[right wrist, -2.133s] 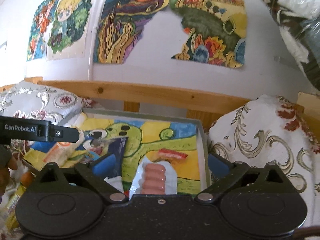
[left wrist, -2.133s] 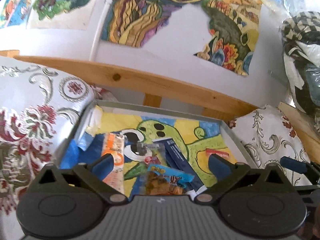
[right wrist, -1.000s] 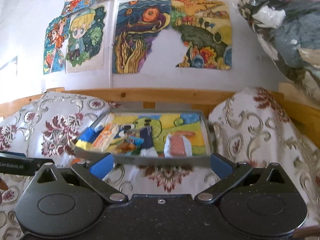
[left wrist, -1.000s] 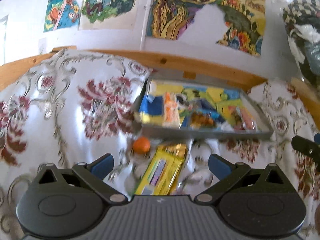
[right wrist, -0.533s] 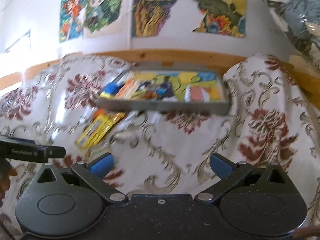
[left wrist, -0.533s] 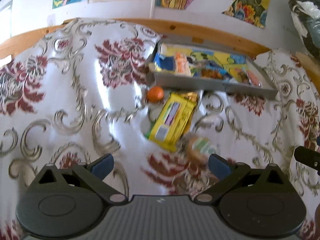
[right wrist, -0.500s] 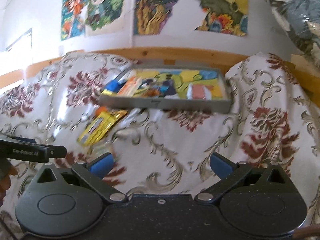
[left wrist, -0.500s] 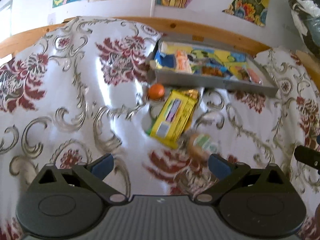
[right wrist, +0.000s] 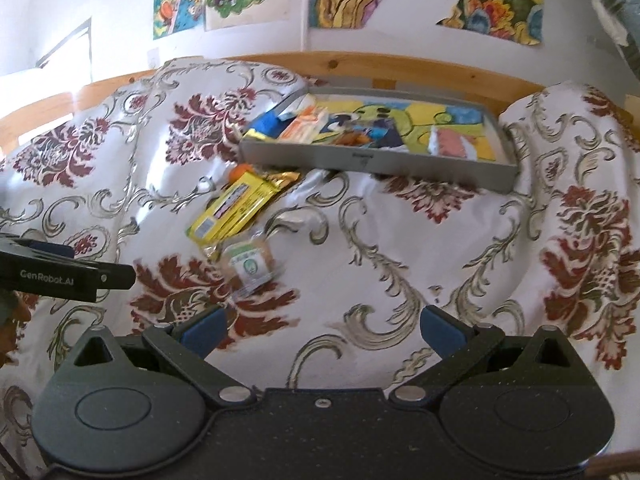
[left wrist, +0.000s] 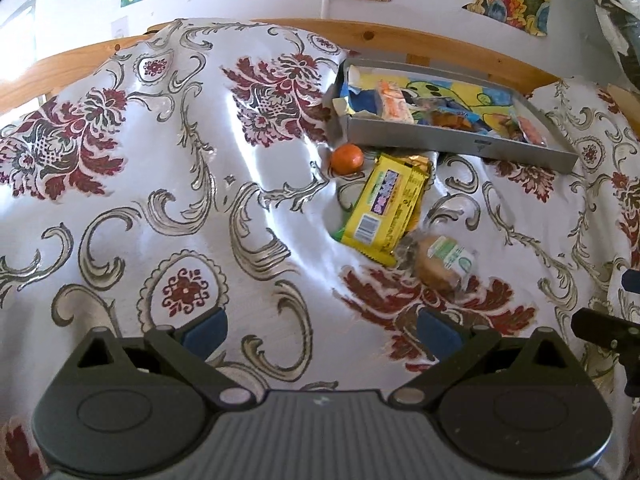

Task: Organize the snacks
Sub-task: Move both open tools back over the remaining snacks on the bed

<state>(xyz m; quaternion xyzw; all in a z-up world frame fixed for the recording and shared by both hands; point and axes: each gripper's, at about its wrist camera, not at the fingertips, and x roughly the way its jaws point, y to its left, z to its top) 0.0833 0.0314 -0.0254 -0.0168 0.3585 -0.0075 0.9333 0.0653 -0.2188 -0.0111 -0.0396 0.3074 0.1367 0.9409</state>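
Wrappers like the yellow packet [left wrist: 384, 208] look light and crinkly, best pinched at an edge, both tools [left wrist: 320, 330] [right wrist: 320, 330] spread empty.

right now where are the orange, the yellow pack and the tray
orange [left wrist: 347, 158], left wrist view, middle of the fruit
yellow pack [left wrist: 383, 208], left wrist view, centre of the wrapper
tray [right wrist: 360, 161], right wrist view, near grey wall

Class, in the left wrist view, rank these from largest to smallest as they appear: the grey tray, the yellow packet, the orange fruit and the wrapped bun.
1. Grey tray
2. Yellow packet
3. Wrapped bun, though it lies nearer the camera
4. Orange fruit
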